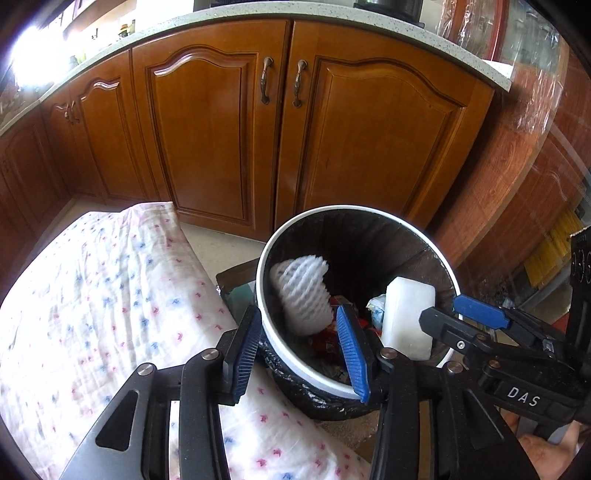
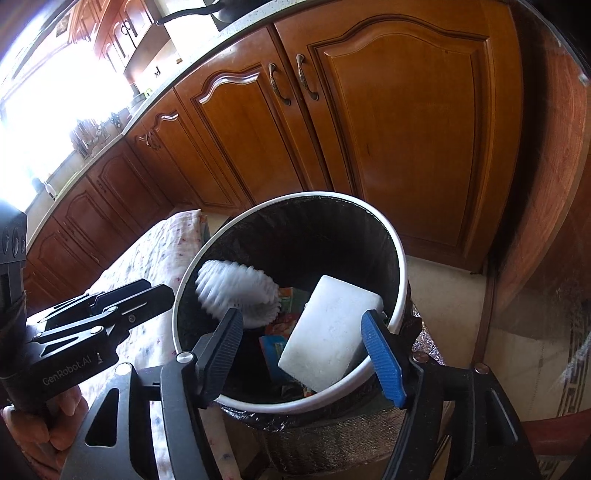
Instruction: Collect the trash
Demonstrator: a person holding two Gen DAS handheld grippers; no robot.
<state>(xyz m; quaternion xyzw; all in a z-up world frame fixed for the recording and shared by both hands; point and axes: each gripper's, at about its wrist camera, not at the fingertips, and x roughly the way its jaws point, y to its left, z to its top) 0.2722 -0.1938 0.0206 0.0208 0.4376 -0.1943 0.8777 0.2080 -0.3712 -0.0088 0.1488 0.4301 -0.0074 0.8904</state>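
A round trash bin with a white rim (image 1: 295,373) (image 2: 400,269) and a black liner stands on the floor. Inside, a white foam net (image 1: 303,291) (image 2: 240,291) and a white foam block (image 1: 406,317) (image 2: 328,332) look mid-fall above colourful wrappers (image 2: 275,345). My left gripper (image 1: 301,350) is open over the bin's near left rim, holding nothing. My right gripper (image 2: 308,354) is open over the near rim, the block between its fingers but apart from the pads. The right gripper also shows in the left wrist view (image 1: 461,314), and the left gripper in the right wrist view (image 2: 147,295).
A surface covered by a white cloth with pink and blue marks (image 1: 103,314) (image 2: 159,266) lies left of the bin. Brown wooden cabinet doors (image 1: 229,140) (image 2: 369,129) stand behind under a pale countertop (image 1: 332,14). A wooden round table edge (image 2: 546,221) is at right.
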